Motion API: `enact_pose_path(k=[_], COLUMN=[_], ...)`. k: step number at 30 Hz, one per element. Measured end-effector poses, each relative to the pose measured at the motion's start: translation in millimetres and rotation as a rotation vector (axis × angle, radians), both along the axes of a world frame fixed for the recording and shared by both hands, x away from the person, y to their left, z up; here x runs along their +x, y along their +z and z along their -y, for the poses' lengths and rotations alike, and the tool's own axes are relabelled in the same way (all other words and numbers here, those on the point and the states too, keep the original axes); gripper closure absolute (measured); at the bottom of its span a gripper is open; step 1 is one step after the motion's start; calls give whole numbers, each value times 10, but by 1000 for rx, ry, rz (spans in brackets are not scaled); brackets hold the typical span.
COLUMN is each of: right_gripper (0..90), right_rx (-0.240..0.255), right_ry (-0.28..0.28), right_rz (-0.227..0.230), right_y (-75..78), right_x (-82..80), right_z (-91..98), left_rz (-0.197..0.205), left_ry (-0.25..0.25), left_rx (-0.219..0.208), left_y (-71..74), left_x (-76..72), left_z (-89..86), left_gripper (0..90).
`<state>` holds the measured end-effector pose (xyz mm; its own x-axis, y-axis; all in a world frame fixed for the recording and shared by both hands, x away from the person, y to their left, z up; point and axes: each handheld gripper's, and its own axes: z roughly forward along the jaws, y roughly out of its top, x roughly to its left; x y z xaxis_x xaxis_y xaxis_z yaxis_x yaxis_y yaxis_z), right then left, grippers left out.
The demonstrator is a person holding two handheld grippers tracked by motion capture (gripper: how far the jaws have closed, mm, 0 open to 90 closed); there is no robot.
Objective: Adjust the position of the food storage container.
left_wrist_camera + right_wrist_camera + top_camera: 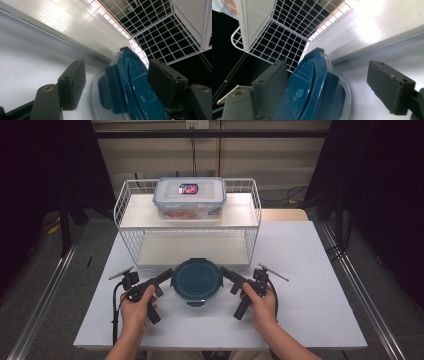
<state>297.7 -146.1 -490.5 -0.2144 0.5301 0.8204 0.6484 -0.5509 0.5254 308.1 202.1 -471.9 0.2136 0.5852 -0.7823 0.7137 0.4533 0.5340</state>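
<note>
Left gripper (165, 276), high view: held in the person's left hand (136, 307), its two black jaws stand apart and straddle the left edge of a round, clear-bodied container with a dark teal plastic lid (197, 280). In the left gripper view (117, 82) one pad lies over the lid top and the other beside the container's wall, with a gap visible at the outer pad; the jaws are spread, not clamped.

Right gripper (227, 275), high view: held in the right hand (262, 306), it mirrors the left at the container's right edge. The right gripper view (332, 85) shows one pad against or just above the lid and the other well clear over the table; the jaws are likewise apart.

The round container sits on the white tabletop (310, 285), just in front of a white wire two-tier shelf rack (187, 227). On the rack's upper board rests a rectangular clear plastic box with a blue-trimmed snap lid (189, 197).

Handling, as a judgement: the container looks rigid and smooth, hence slippery under flat pads; its weight cannot be told. The latch tabs and the lid rim offer the firmest purchase, taken from opposite sides and kept level.
</note>
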Motion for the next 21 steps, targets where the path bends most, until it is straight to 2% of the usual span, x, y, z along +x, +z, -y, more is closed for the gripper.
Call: enact_pose_path(k=[1,2,3,4,5,13,15,17,19,20,21], right_gripper=[175,178,188,201,211,297,325,338,341,341,342], right_rx=[2,5,8,8,8,8,11,16,27,17,30], right_ry=[1,1,0,3,4,8,12,20,23,24,24], right_rz=[-2,-2,-5,-6,-10,-26,-33,-35,-40,-38,-53], right_y=[-5,-9,-11,-14,-17,-67,-64,-67,-71,-82,-85], right_x=[-1,0,-1,-1,-3,-8,-13,-12,-13,-12,-16], right_z=[-4,-7,-14,-16,-22,-61,-72,-82,-92,-90,-94], left_rz=[4,-2,-5,-8,-12,-28,-32,-30,-36,-37,-34], left_ry=[3,-17,-21,-5,-16,-42,-70,-49,-73,-67,-65], left_rx=[4,-15,-6,7,14,4,11,0,7,3,2], left_y=[-9,-19,-21,-29,-31,-57,-63,-68,-68,-71,-75], left_x=[3,6,7,9,9,16,15,16,17,18,19], left_z=[10,9,13,38,34,90,84,114,101,108,111], left_gripper=[311,311,306,303,302,301,306,312,322,331,346])
